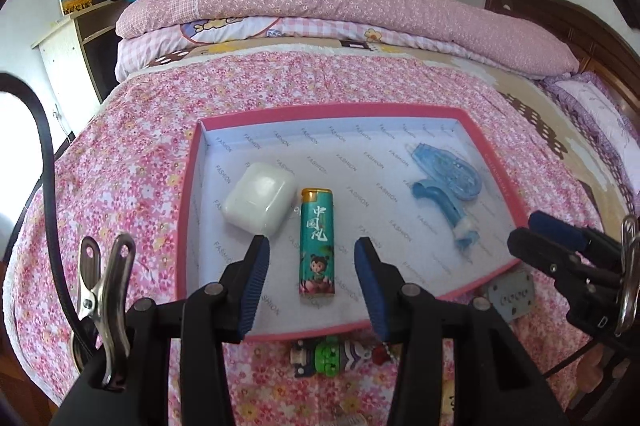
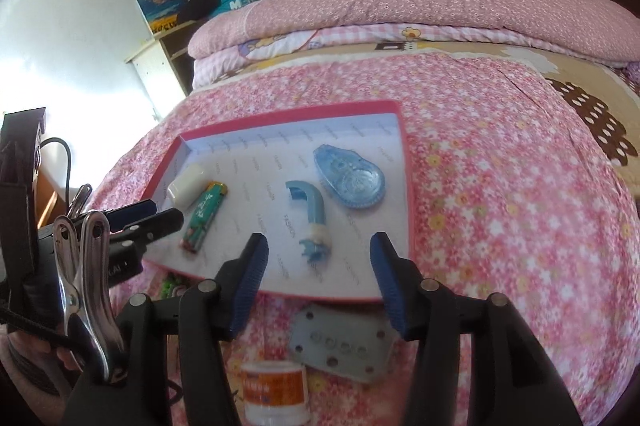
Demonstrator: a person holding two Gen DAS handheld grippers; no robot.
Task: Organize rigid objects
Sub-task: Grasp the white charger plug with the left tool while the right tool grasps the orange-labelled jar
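Observation:
A shallow pink-rimmed box [image 1: 332,110] [image 2: 288,114] lies on the flowered bedspread. In it are a white earbud case [image 1: 259,198] [image 2: 186,188], a teal lighter [image 1: 318,246] [image 2: 204,220], a curved blue plastic piece [image 1: 444,210] [image 2: 310,210] and a clear blue teardrop shell [image 1: 448,172] [image 2: 352,182]. My left gripper [image 1: 312,244] [image 2: 160,214] hangs open over the lighter, pads clear of it on both sides. My right gripper [image 2: 319,240] [image 1: 536,230] stands open over the box's near edge, just behind the curved piece, holding nothing.
On the bedspread in front of the box lie a grey metal plate with holes [image 2: 340,342] [image 1: 512,294], a small green figure charm [image 1: 328,354] and a white jar with an orange label [image 2: 276,392]. Folded pink quilts are stacked at the far end of the bed.

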